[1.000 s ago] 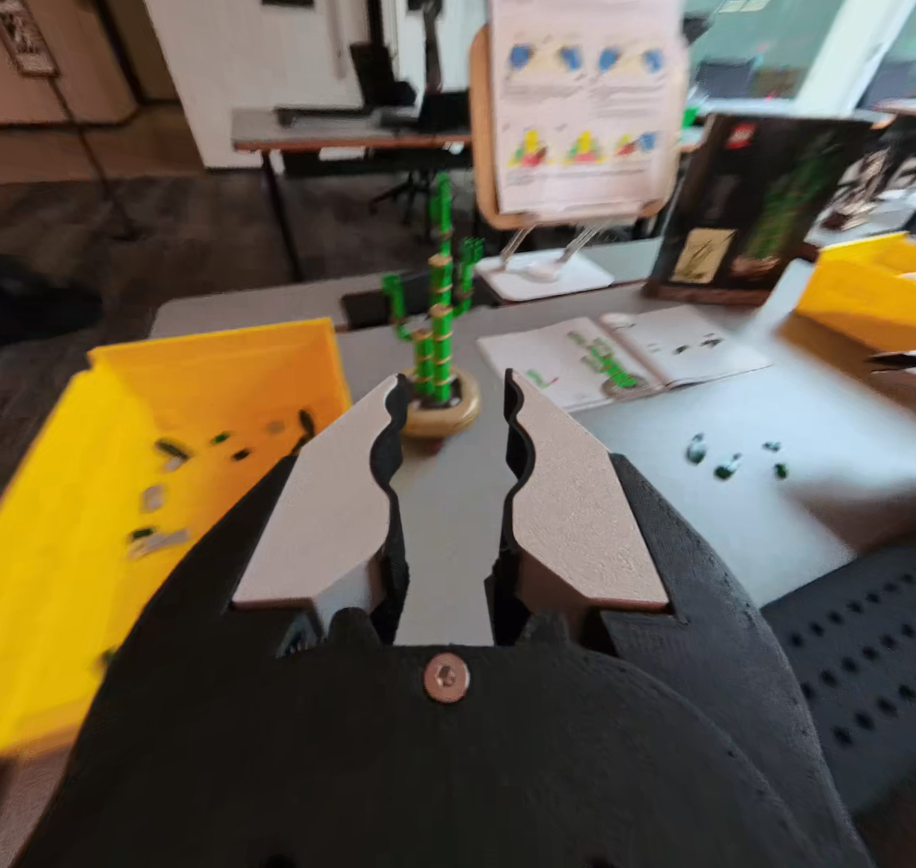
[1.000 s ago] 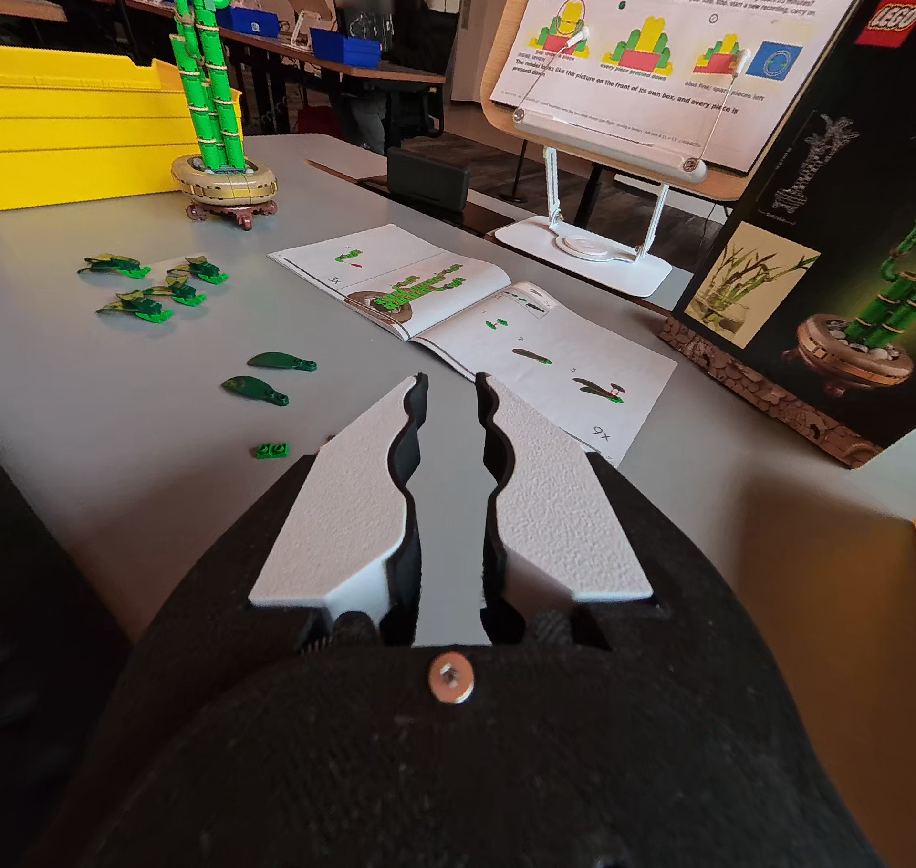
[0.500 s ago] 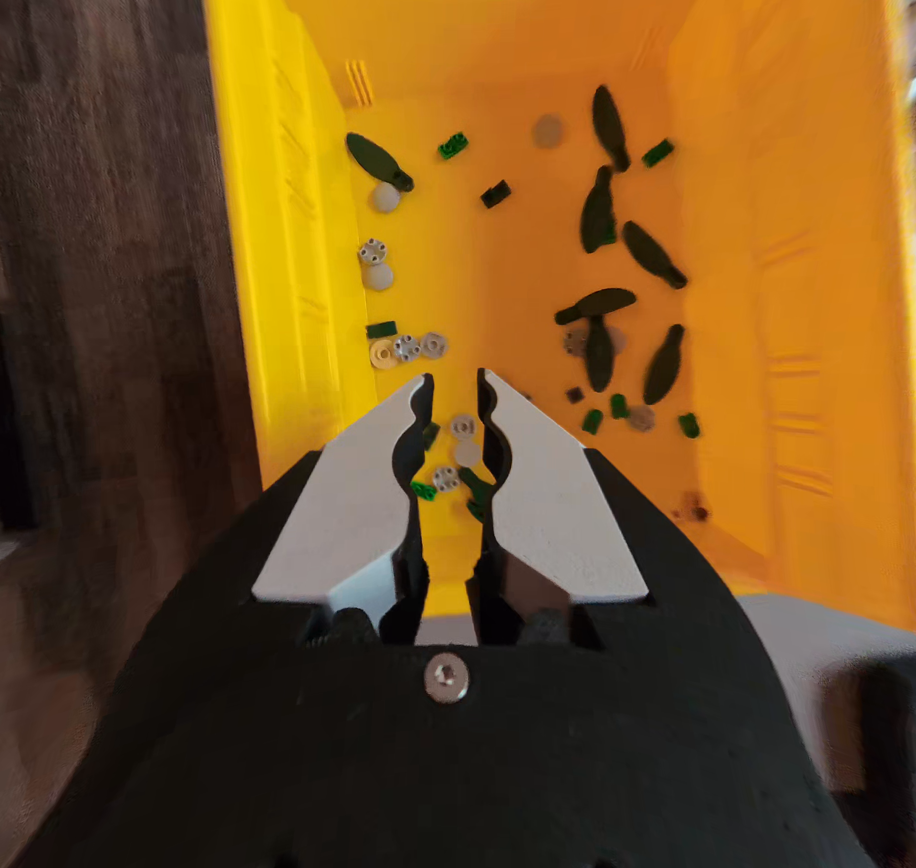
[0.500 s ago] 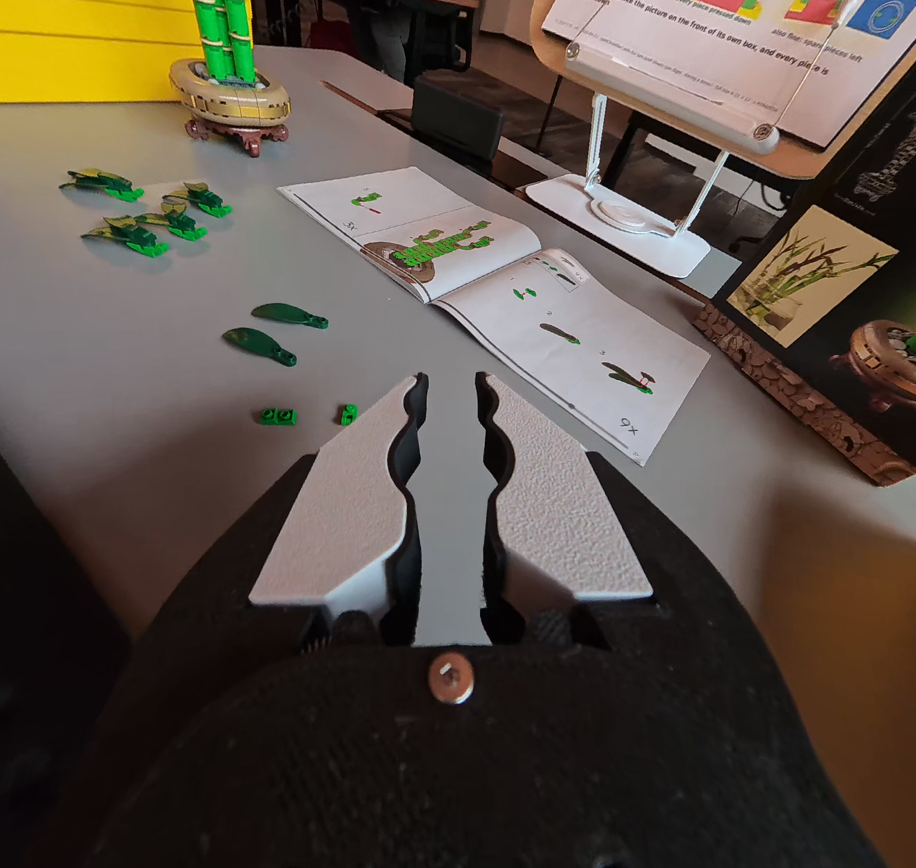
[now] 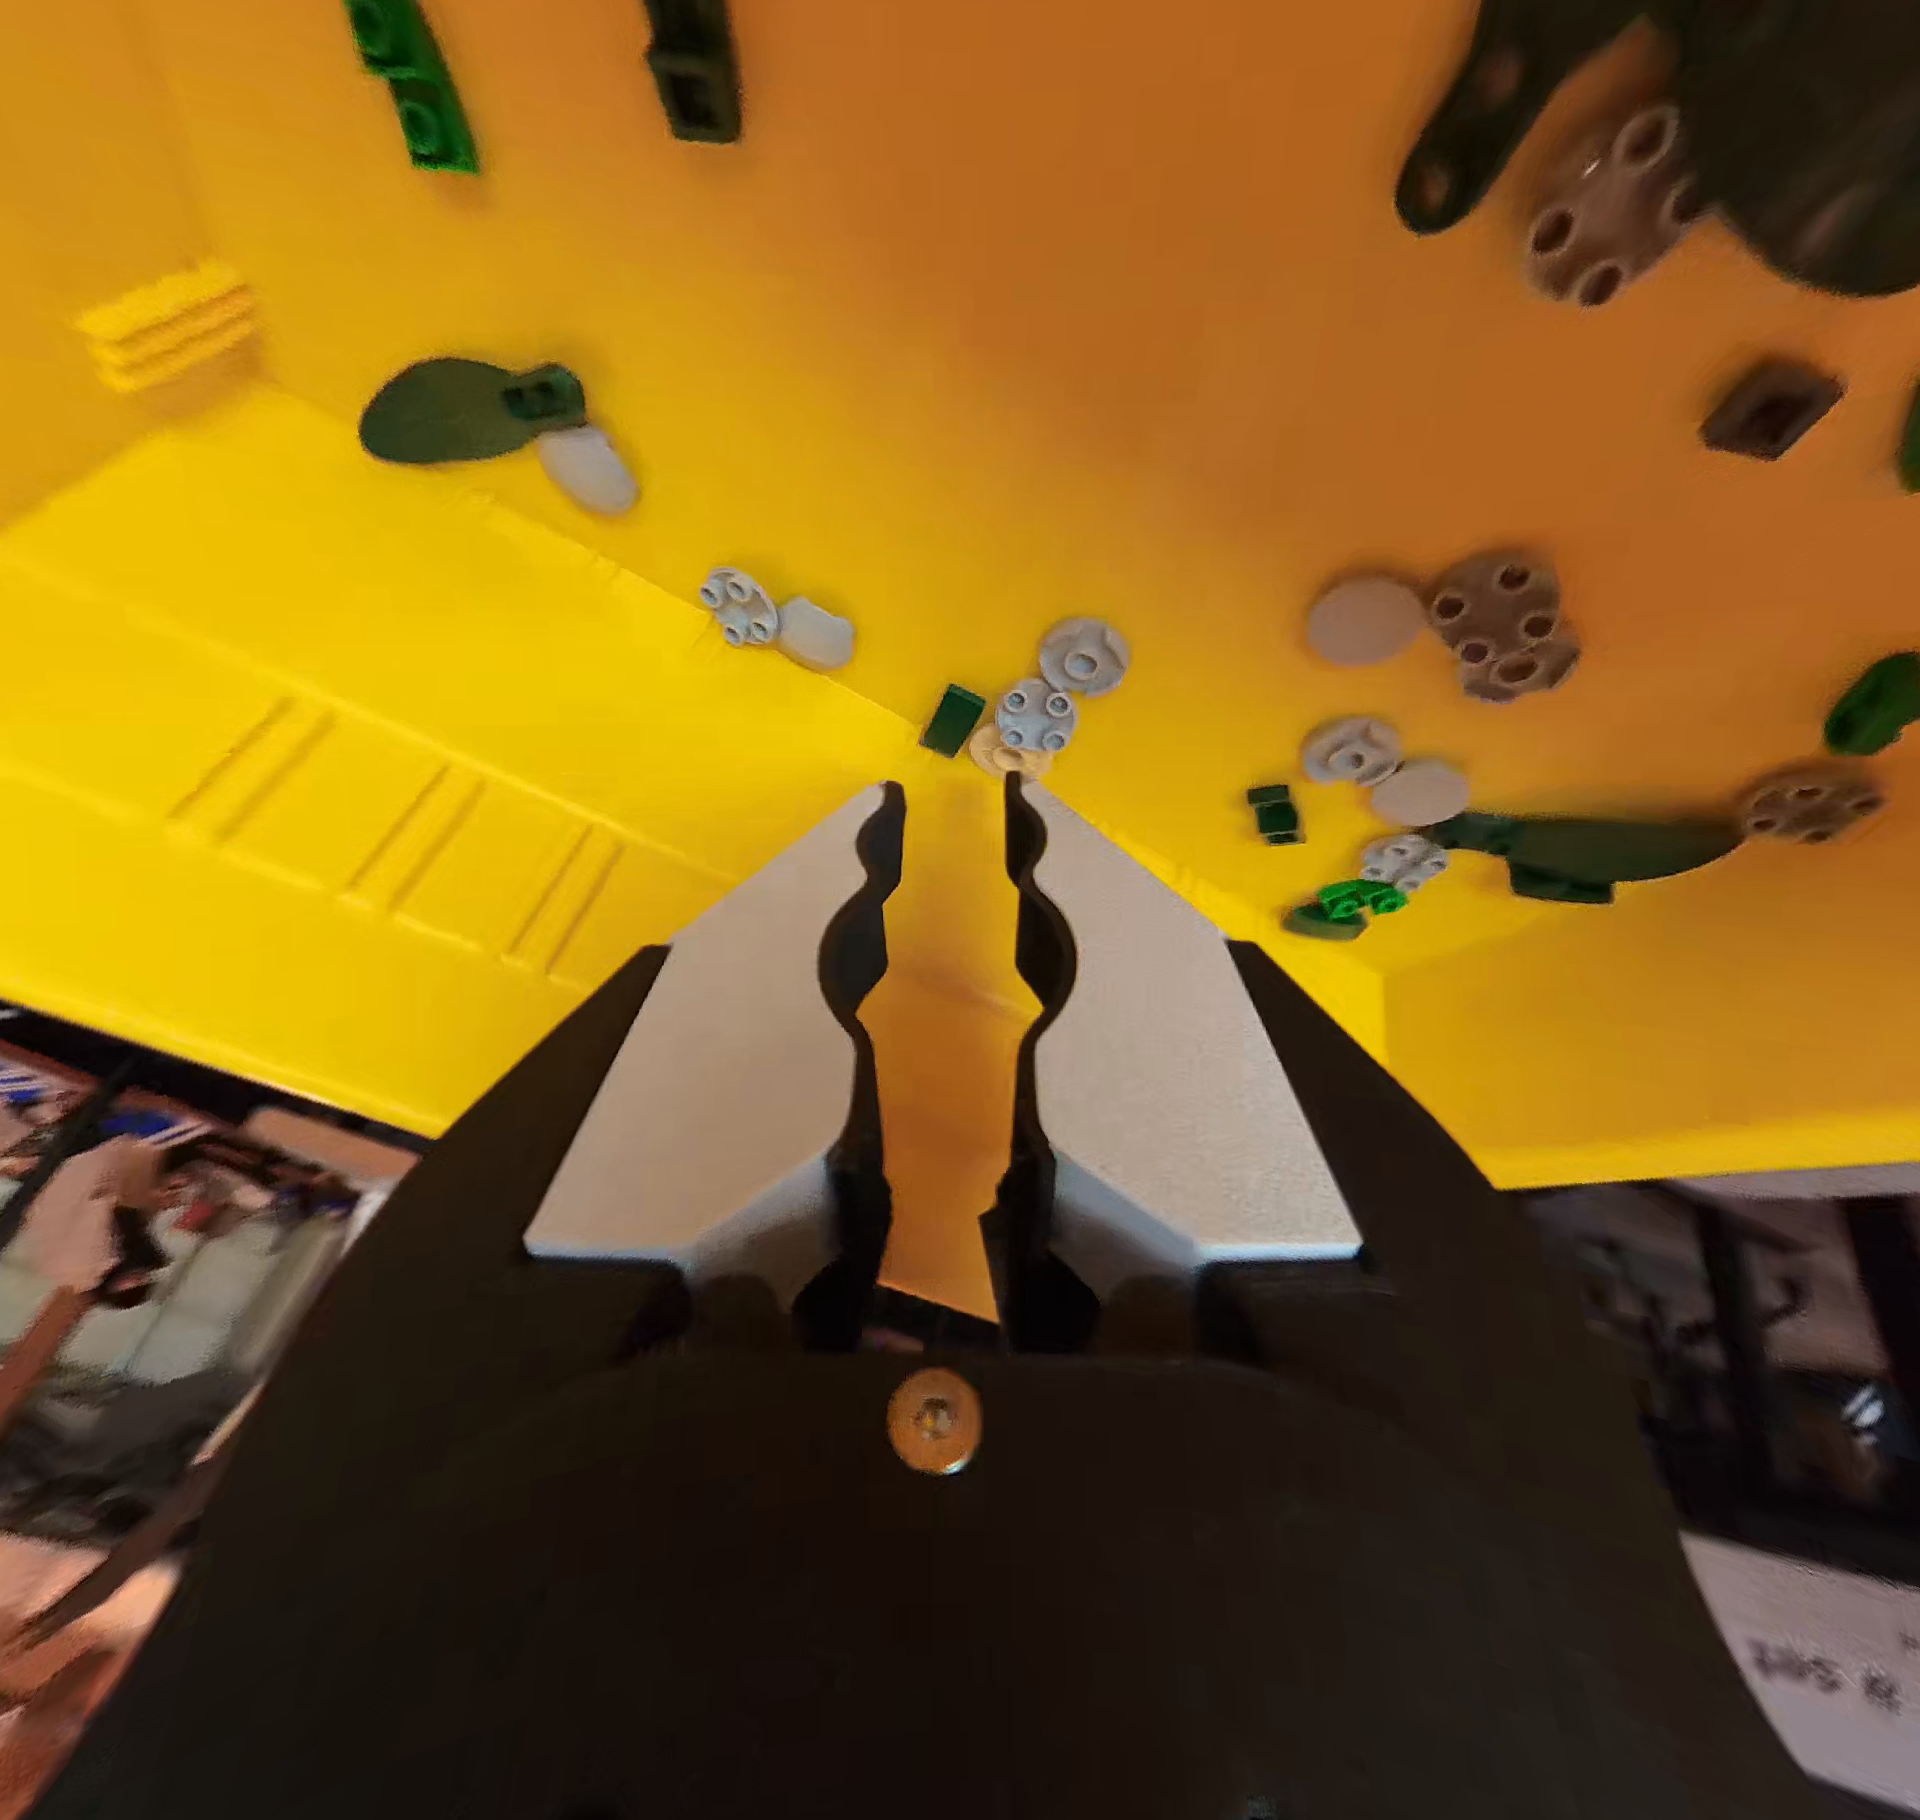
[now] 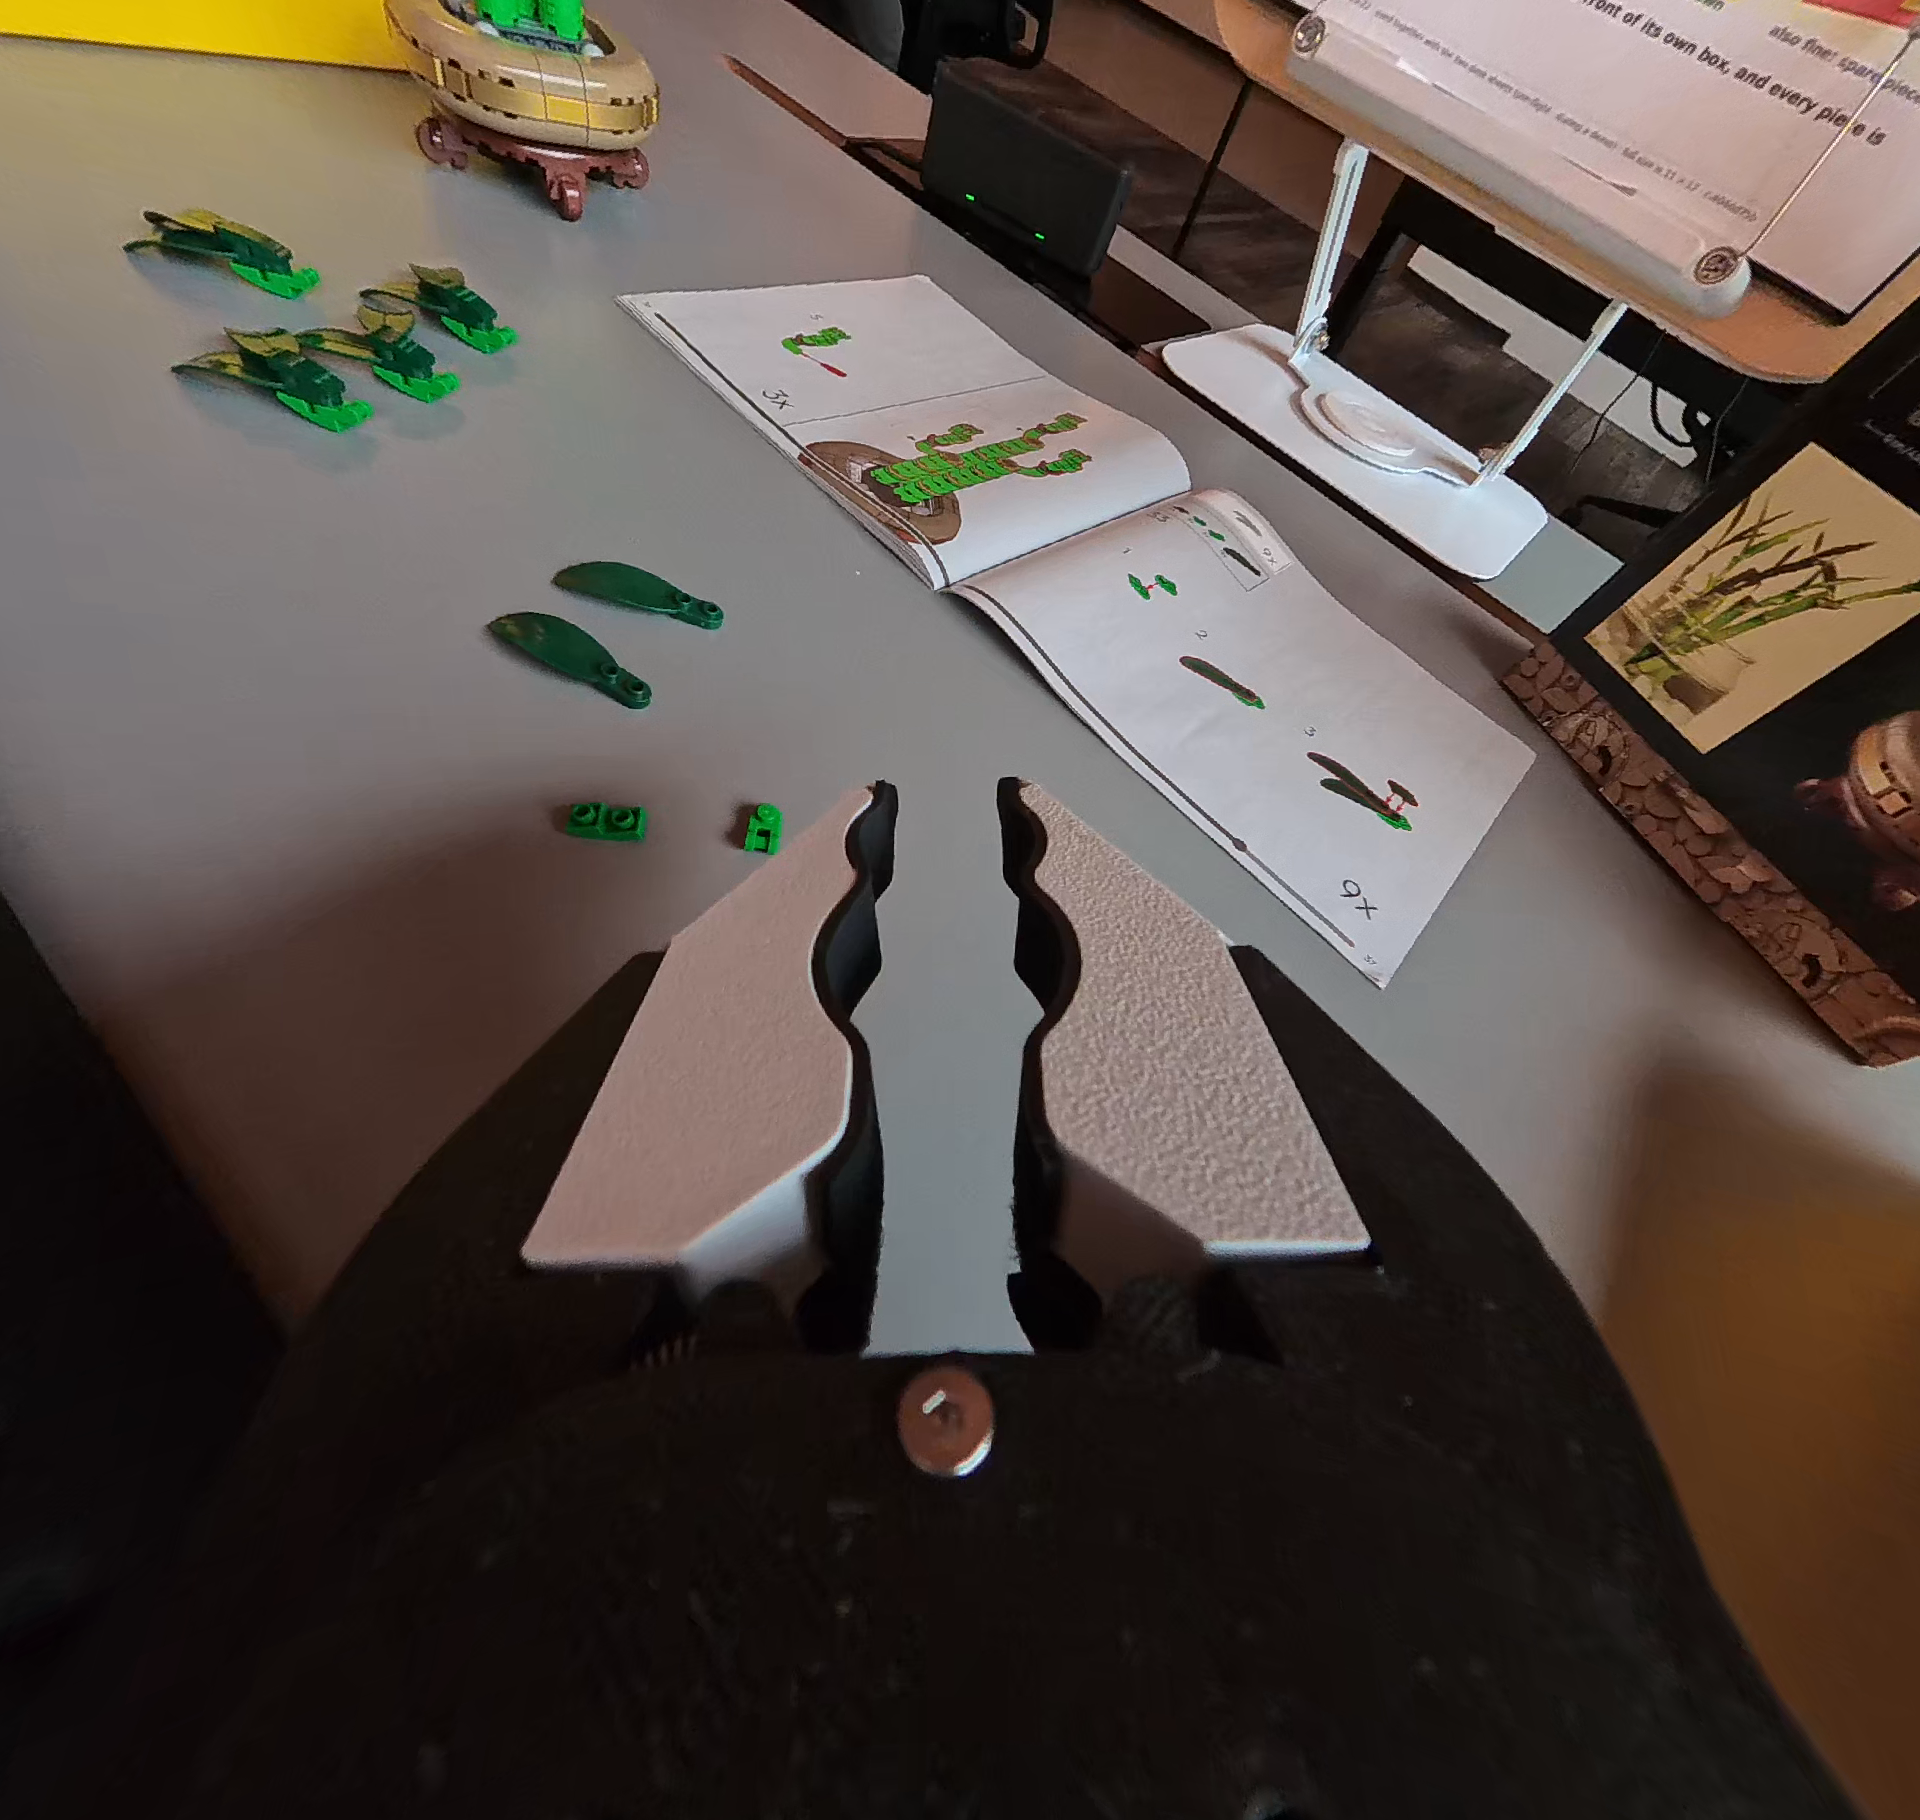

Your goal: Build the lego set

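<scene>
My left gripper [image 5: 948,785] is open and empty, reaching low into a yellow bin [image 5: 436,835]. Just past its tips lie a small dark green piece [image 5: 953,720], grey round pieces [image 5: 1036,716] and a tan round piece [image 5: 1006,758]. Dark green leaves [image 5: 457,411] and bright green plates [image 5: 410,77] lie scattered on the bin floor. My right gripper [image 6: 945,785] is open and empty above the grey table [image 6: 312,939]. Left of its tips lie a small green piece [image 6: 764,828] and a green plate [image 6: 606,821]. Two dark green leaves [image 6: 571,656] lie farther off. Several built leaf clusters [image 6: 322,336] lie near the bamboo model [image 6: 520,56].
An open instruction booklet [image 6: 1039,565] lies right of the leaves. A white stand [image 6: 1371,440] holds a printed sheet [image 6: 1610,35] behind it. The set's box [image 6: 1766,710] stands at the right. A black device [image 6: 1023,181] sits at the far table edge. One gripper's finger ends stand about 65 centimetres off the other's. The small green piece [image 6: 764,828] is about 6 centimetres from my right fingertips.
My left gripper has swung from facing the bamboo model down into the yellow bin and moved close to its floor. My right gripper has moved forward and lower toward the small green pieces.
</scene>
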Demonstrator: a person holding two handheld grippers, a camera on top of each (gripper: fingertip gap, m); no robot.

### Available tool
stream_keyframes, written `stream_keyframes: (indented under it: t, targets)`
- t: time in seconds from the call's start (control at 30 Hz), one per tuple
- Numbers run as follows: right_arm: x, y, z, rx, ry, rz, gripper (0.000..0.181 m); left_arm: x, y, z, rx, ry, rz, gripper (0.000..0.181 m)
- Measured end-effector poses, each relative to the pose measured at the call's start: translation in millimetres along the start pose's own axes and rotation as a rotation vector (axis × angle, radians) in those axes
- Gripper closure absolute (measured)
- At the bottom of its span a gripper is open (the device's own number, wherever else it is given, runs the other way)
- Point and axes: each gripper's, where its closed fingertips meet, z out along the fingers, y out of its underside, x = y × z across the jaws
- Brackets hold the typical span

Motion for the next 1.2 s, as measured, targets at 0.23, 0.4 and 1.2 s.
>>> stream_keyframes:
  t: [0.23,0.4,1.2]
  targets:
    - [0,2,0,-0.007,-0.004,0.016,0.162,-4,-9,10,-0.073,0.016,0.149,0.160]
    - [0,3,1,-0.011,-0.007,0.020,0.162,-3,-7,15,-0.087,0.054,0.158,0.165]
    - [-17,-10,-5,0.044,-0.070,-0.037,0.160,171,89,-143,0.065,-0.074,-0.923,0.176]
